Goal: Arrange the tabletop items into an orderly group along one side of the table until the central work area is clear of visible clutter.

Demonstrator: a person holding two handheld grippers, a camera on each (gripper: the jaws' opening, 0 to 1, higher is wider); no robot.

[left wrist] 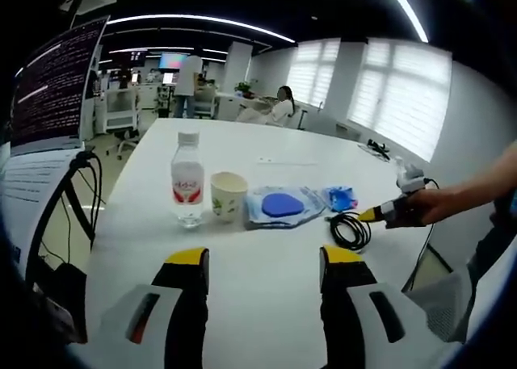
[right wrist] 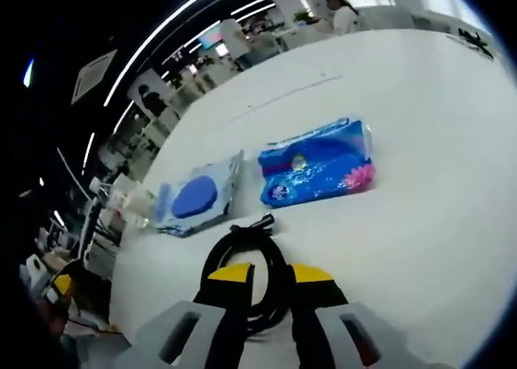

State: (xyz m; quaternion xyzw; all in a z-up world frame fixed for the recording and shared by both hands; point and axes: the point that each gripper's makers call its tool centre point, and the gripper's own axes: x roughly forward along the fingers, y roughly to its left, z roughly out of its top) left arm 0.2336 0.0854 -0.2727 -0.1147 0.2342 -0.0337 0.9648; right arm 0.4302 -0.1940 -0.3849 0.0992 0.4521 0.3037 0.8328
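Note:
On the white table (left wrist: 266, 147) a water bottle (left wrist: 187, 179), a paper cup (left wrist: 228, 195), a wipes pack with a blue lid (left wrist: 279, 205) and a blue tissue pack (left wrist: 341, 198) stand in a row. A coiled black cable (left wrist: 350, 230) lies in front of the tissue pack. My left gripper (left wrist: 264, 260) hovers open over bare table, short of the row. A hand brings my right gripper (left wrist: 380, 214) in from the right onto the cable. In the right gripper view the right gripper (right wrist: 271, 276) is shut on the black cable (right wrist: 242, 244), with the wipes pack (right wrist: 194, 198) and tissue pack (right wrist: 317, 165) beyond.
A monitor (left wrist: 52, 86) on a dark stand with hanging wires sits at the table's left edge. Small dark items (left wrist: 376, 149) lie near the far right edge. People and desks are in the background beyond the table's far end.

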